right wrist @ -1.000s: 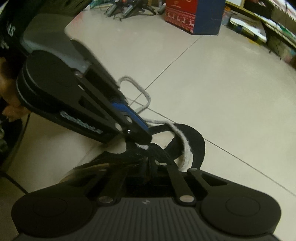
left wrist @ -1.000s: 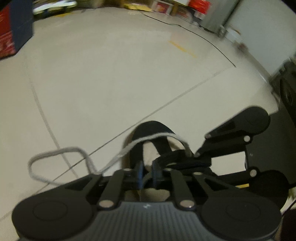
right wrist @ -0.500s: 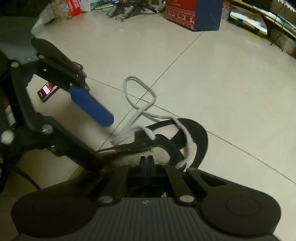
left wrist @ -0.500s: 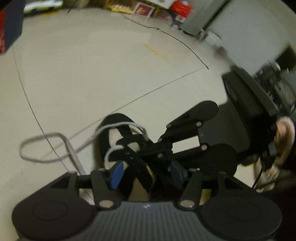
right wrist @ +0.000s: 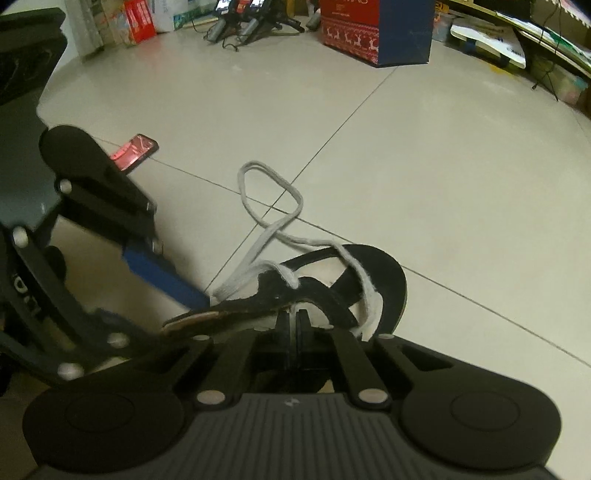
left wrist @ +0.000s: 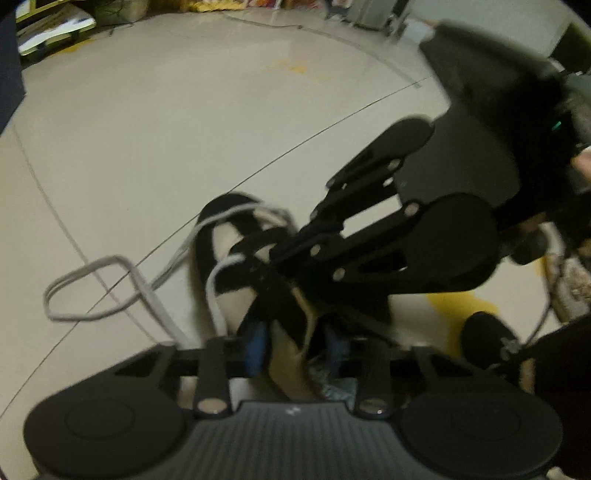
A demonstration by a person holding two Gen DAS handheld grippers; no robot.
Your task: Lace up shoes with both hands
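Observation:
A black shoe (left wrist: 210, 243) with a pale lining (right wrist: 391, 280) lies on the floor. A white lace (left wrist: 85, 273) runs through its front and trails in a loop (right wrist: 258, 173) on the tiles. My left gripper (left wrist: 295, 347) straddles the shoe's tan-backed side flap (right wrist: 192, 317). Its jaws are closing, with a gap still showing beside the blue pads (left wrist: 256, 347). My right gripper (right wrist: 293, 321) sits on the shoe's throat, its tips (left wrist: 262, 258) reaching in from the right. Its jaws are parting a sliver, and a thin white strip, seemingly the lace, shows between them.
On the tiles at the left lies a phone with a red screen (right wrist: 135, 151). A red and blue box (right wrist: 373, 33) and cabled devices (right wrist: 243, 22) stand far back. A yellow floor mark (left wrist: 454, 299) shows beside the shoe. A person's hand (left wrist: 581, 162) holds the right gripper.
My left gripper let the lace go, opened wide, swung across to the shoe's flap and has narrowed around it. The lace loop now lies slack on the floor. The right gripper stayed put.

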